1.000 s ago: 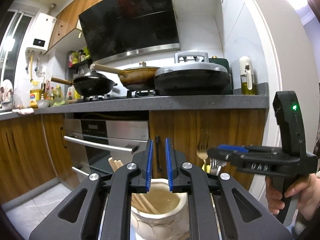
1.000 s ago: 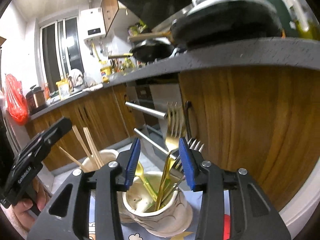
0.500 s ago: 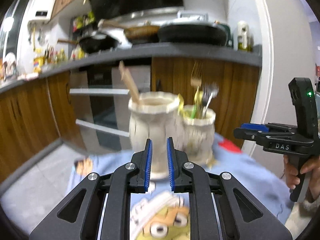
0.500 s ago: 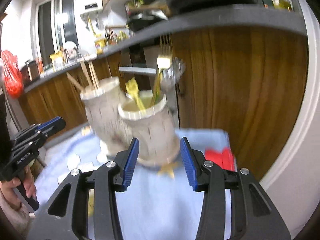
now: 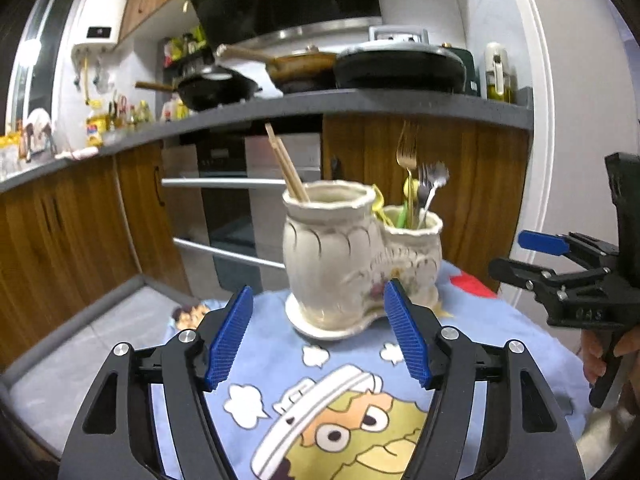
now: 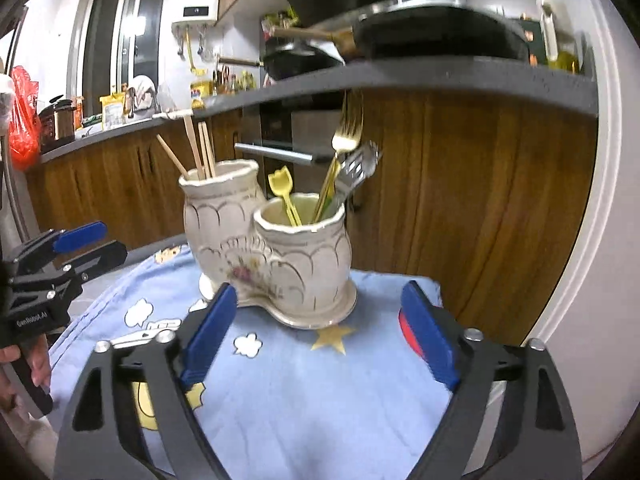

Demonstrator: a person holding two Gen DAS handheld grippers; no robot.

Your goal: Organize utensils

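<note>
A cream ceramic double holder (image 5: pixel 340 256) (image 6: pixel 280 252) stands on a blue cartoon cloth. Its taller cup holds wooden chopsticks (image 5: pixel 286 168) (image 6: pixel 198 148). Its shorter cup holds a gold fork (image 6: pixel 346 136) (image 5: pixel 406 152), a silver fork (image 6: pixel 358 166) (image 5: pixel 432 178) and a yellow spoon (image 6: pixel 282 190). My left gripper (image 5: pixel 318 332) hangs in front of the holder, its jaws opening with nothing between them. My right gripper (image 6: pixel 316 328) is also short of the holder, jaws opening and empty. Each gripper shows at the edge of the other view, held by a hand.
The cloth-covered table (image 5: pixel 500 344) (image 6: pixel 304 392) ends just behind the holder, with wooden cabinets (image 6: pixel 460 200) and an oven (image 5: pixel 240 192) beyond. Pans (image 5: pixel 224 84) sit on the grey counter above. A red patch (image 6: pixel 408 328) lies on the cloth at right.
Both grippers dropped from above the cups and pulled back to the near side of the holder. Both sets of jaws went from narrow to wide apart. The utensils stay in the cups.
</note>
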